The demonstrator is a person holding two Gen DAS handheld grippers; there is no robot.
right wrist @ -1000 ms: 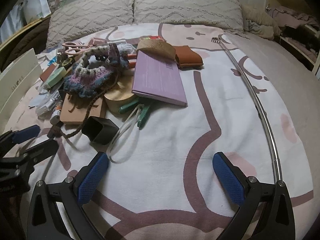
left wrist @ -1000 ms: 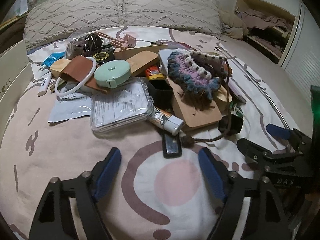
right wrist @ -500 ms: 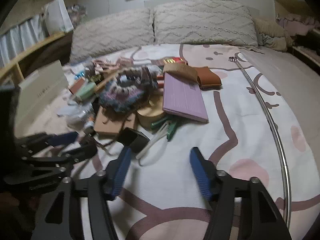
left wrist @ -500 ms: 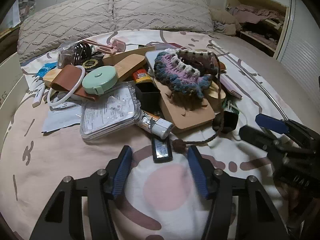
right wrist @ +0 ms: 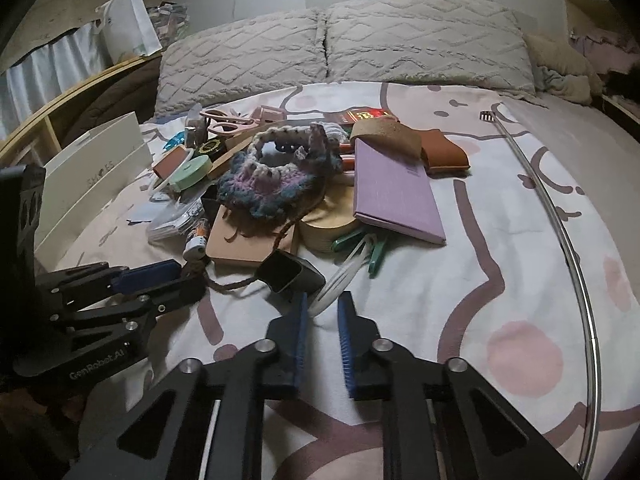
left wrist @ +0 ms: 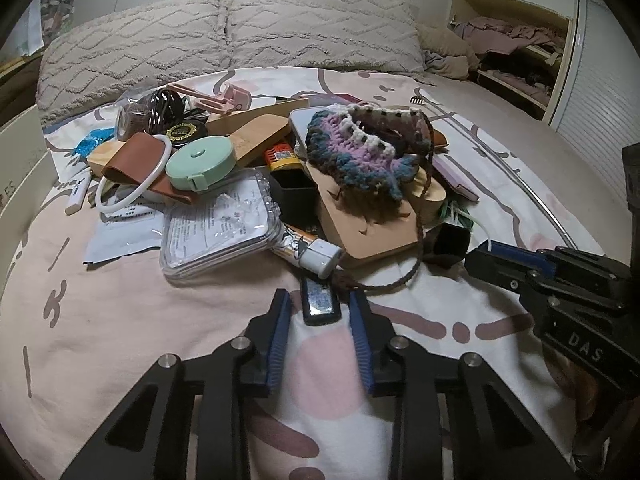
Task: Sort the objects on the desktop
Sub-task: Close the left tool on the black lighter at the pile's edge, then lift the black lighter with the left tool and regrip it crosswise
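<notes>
A heap of small objects lies on the bed. My left gripper (left wrist: pixel 319 310) is partly closed, its blue pads either side of a small dark flat device (left wrist: pixel 319 303) at the heap's near edge; I see a small gap on each side. My right gripper (right wrist: pixel 323 312) is narrowed around the near end of a white ring (right wrist: pixel 347 272), beside a black square cup (right wrist: pixel 289 273). A crocheted pouch (left wrist: pixel 362 154) lies on a tan board (left wrist: pixel 366 220). A mint tape measure (left wrist: pixel 200 164), a white-capped tube (left wrist: pixel 316 252) and a purple notebook (right wrist: pixel 394 196) lie in the heap.
Two pillows (left wrist: pixel 224 40) lie at the head of the bed. A white box (right wrist: pixel 92 184) stands at the left edge. A long metal rod (right wrist: pixel 568 248) runs along the right side. A clear blister pack (left wrist: pixel 220 224), pink scissors (right wrist: pixel 226 124) and brown leather pieces (right wrist: pixel 444 152) lie among the clutter.
Both grippers have narrowed from wide open and moved forward to the heap. The left now straddles the dark device; the right has reached the white ring.
</notes>
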